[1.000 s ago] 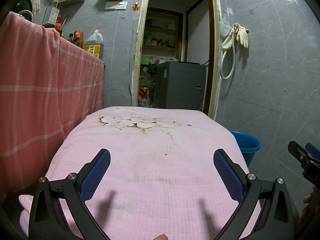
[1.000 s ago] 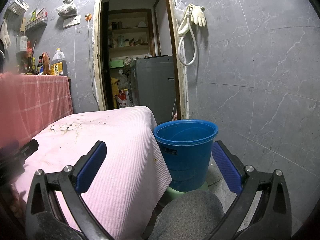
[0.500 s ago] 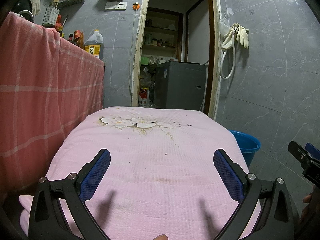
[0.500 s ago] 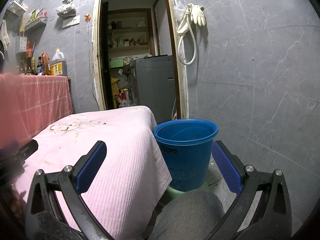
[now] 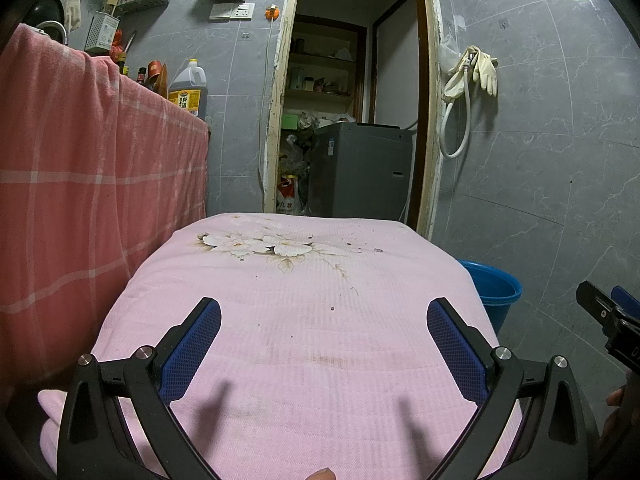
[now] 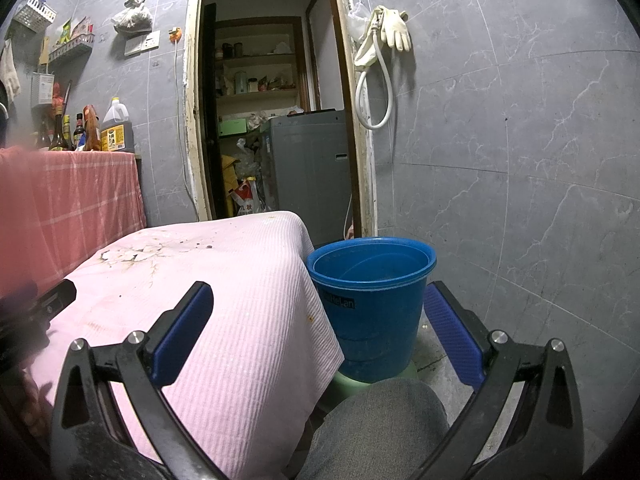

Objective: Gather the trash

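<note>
In the left wrist view, the left tongs (image 5: 324, 328) are hovering over the desk (image 5: 320, 360), which is wearing a pink cloth printed with white flowers (image 5: 256, 246). Their blue-padded fingers (image 5: 192, 344) are standing wide apart with nothing between them, and two finger shadows are falling on the cloth below. Small dark crumbs (image 5: 362, 246) are lying scattered on the far part of the cloth, near the flower print, with a couple more specks nearer the middle. A blue bucket (image 5: 494, 290) is peeking out beyond the desk's right edge, down by the grey tiled wall. At the right border, the tip of the right tongs (image 5: 608, 316) is showing. A red checked cloth (image 5: 80, 200) is hanging along the left, with an oil jug (image 5: 188, 90) standing on top.

In the right wrist view, the right tongs (image 6: 318, 312) are hanging over the desk's right corner (image 6: 248, 320), fingers spread wide and gripping nothing. The blue bucket (image 6: 372, 300) is sitting just beside the draped pink cloth, on a green stool (image 6: 360, 380), and is appearing between the two fingers. The crumbs (image 6: 200, 245) are lying far back on the cloth, well apart from the tongs. A grey-clad knee (image 6: 380, 428) is filling the bottom centre. Rubber gloves (image 6: 390, 28) and a white hose are hanging on the wall beside the doorway.
</note>
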